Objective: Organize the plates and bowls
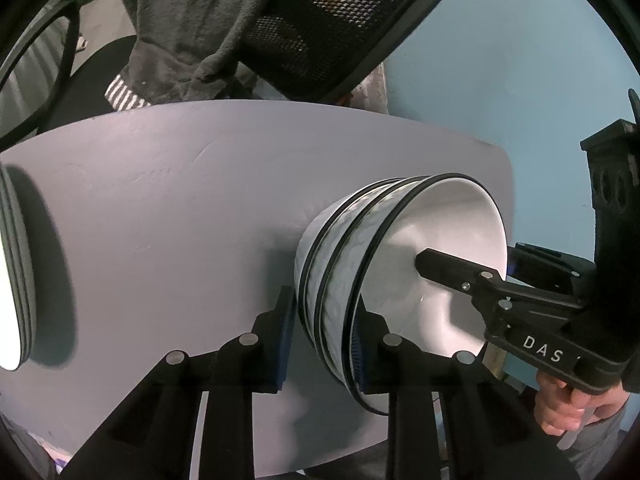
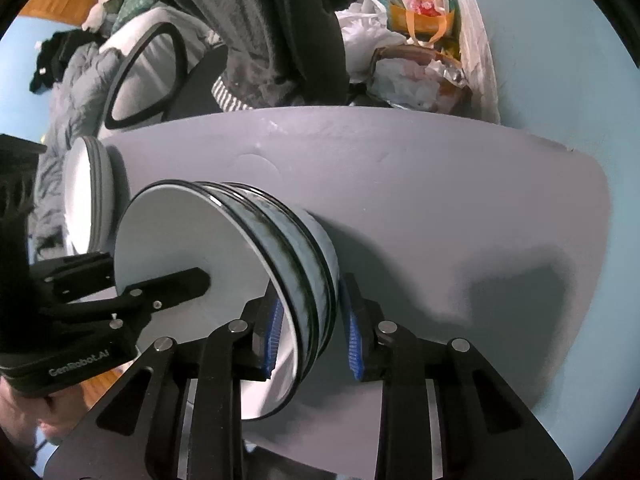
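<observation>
You are gripping the nested bowl stack (image 1: 384,264) on the grey tabletop (image 1: 160,208) from both sides, left tongs (image 1: 320,344) and right tongs (image 2: 312,340) each clamping the rim walls, so a level, synchronised lift towards the plate stack (image 2: 86,196) is becoming the next requirement.

bowls (image 1: 400,264) stacked on table (image 1: 160,200); plates (image 2: 86,196) stacked beside bowls
</observation>
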